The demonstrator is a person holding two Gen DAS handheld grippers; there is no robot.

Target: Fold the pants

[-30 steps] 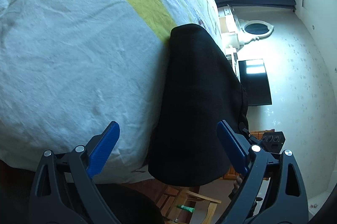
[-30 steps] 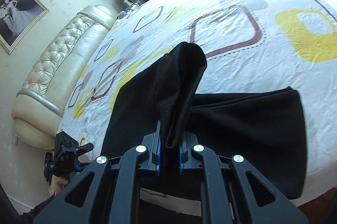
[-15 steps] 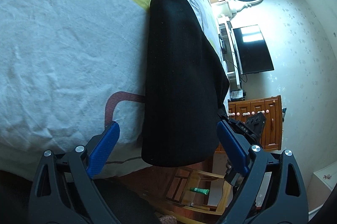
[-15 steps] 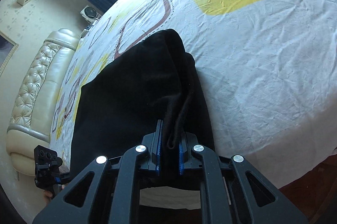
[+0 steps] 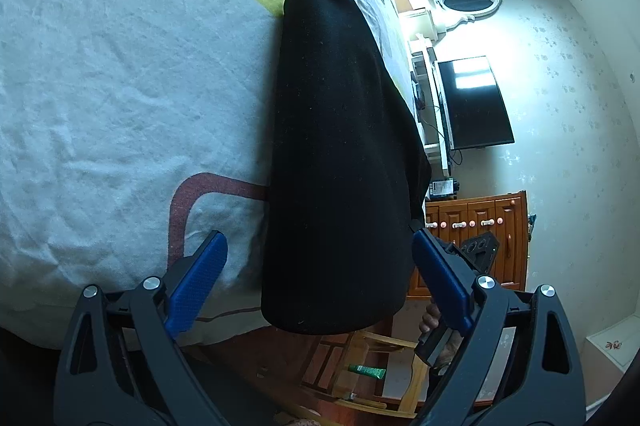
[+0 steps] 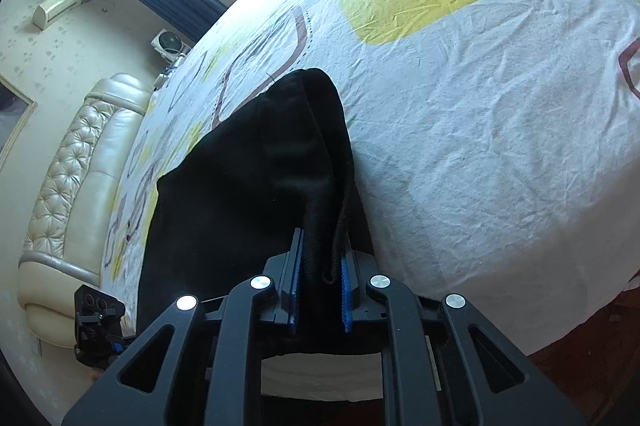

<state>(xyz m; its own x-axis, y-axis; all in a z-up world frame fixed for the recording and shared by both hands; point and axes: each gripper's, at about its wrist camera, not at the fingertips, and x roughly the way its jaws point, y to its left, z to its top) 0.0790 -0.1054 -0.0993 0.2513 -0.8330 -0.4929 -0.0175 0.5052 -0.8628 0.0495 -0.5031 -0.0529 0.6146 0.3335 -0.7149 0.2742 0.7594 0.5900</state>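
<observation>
Black pants (image 5: 340,145) lie folded on the patterned bed sheet (image 5: 100,85), one end hanging over the bed's near edge. My left gripper (image 5: 316,232) is open wide, with its blue fingers on either side of that hanging end and not touching it. In the right wrist view the top layer of the pants (image 6: 280,161) runs into my right gripper (image 6: 321,286). Its jaws are opening, and a bunched hem sits loosely between the blue pads (image 6: 346,290). The left gripper (image 6: 96,322) shows at the lower left, by the bed's edge.
A padded cream headboard (image 6: 68,185) borders the bed on the left in the right wrist view. Beyond the bed's end stand a wall television (image 5: 472,101), a wooden cabinet (image 5: 480,234) and a wooden stool (image 5: 372,366). The sheet (image 6: 480,125) right of the pants is bare.
The right gripper has come down and laid the lifted pant fold over the lower layer, and its pads have parted slightly. The left gripper shifted along the bed's edge and stays open.
</observation>
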